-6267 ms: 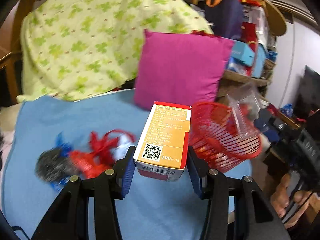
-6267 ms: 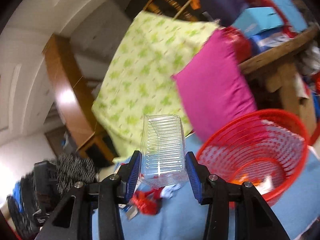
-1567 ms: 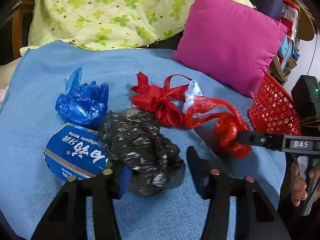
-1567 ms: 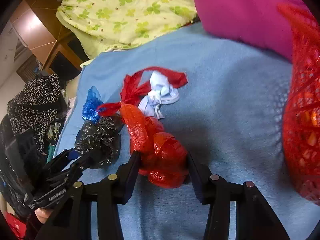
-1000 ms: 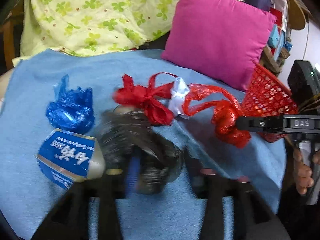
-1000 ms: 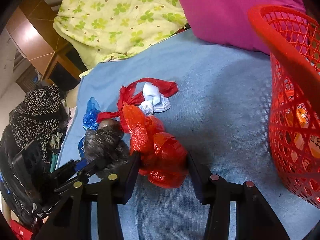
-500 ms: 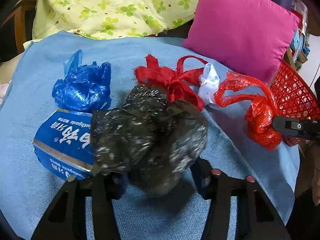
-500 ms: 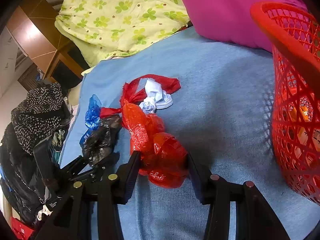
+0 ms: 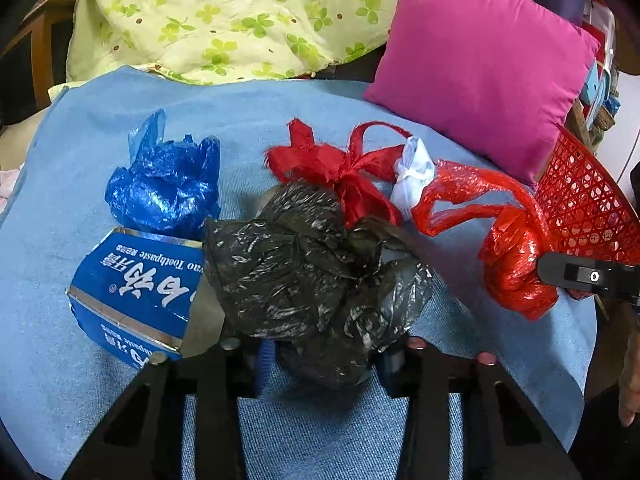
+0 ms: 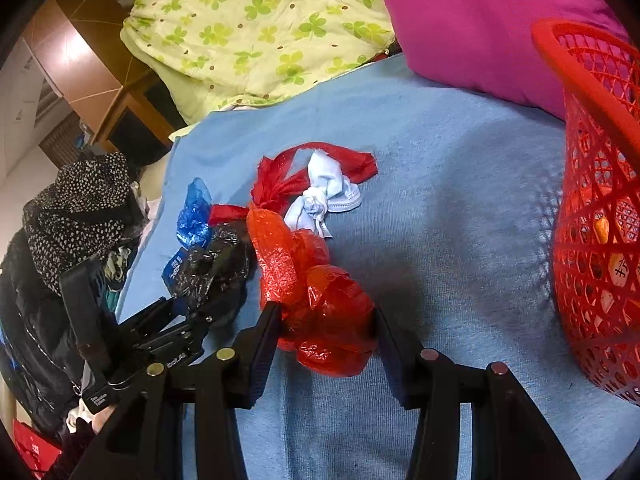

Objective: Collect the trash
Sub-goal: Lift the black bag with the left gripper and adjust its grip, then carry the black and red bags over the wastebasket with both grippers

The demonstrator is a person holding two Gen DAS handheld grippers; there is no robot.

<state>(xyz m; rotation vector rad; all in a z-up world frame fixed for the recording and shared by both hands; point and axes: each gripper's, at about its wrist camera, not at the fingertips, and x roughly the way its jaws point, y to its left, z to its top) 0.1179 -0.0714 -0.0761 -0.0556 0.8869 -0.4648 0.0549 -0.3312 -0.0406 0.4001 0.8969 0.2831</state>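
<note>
Where black bag (image 9: 316,280) sits, toothpaste box (image 9: 136,288) touches.

Crinkly glossy plastic: black bag (image 9: 316,276), red bag (image 10: 320,308), blue bag (image 9: 164,188). Matt, nubbly blue cloth (image 9: 500,364); shiny printed carton (image 9: 136,284).

I see a magenta pillow (image 9: 484,68) leaning beside a clover-print quilt (image 9: 224,16), both at the far edge of the blue blanket (image 9: 280,100).

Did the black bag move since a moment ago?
Yes. The black bag bunched up toward the blue toothpaste box, now covering its edge, as the left gripper fingers have just been closing on it.
</note>
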